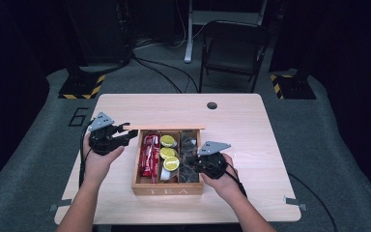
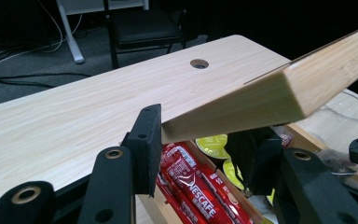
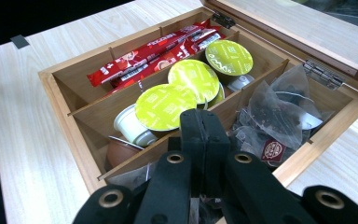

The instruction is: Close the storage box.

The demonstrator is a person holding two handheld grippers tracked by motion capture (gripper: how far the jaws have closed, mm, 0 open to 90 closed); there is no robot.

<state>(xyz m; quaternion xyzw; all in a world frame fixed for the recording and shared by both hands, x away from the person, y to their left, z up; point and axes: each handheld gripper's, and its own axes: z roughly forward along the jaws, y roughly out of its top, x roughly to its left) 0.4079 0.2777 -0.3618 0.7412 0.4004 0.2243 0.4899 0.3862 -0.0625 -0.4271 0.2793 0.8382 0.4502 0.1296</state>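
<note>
A wooden tea box [image 1: 166, 189] stands mid-table with its lid [image 1: 171, 127] raised. My left gripper [image 1: 129, 133] is shut on the lid's left corner; in the left gripper view the lid [image 2: 261, 93] lies wedged between the two pads of the left gripper [image 2: 200, 144]. Inside the box [image 3: 60, 93] lie red Nescafe sachets [image 3: 144, 53], green-topped capsules [image 3: 193, 77] and clear tea bags [image 3: 279, 112]. My right gripper [image 3: 203, 133] hovers over the tea-bag compartment, jaws pressed together. I cannot tell whether a bag is pinched. In the high view the right gripper [image 1: 204, 166] sits above the box's right side.
The light wooden table [image 1: 251, 125] has a round cable hole [image 1: 212, 105] near its far edge. A black folding chair [image 1: 232, 48] stands on the floor beyond it. Bare tabletop lies left and right of the box.
</note>
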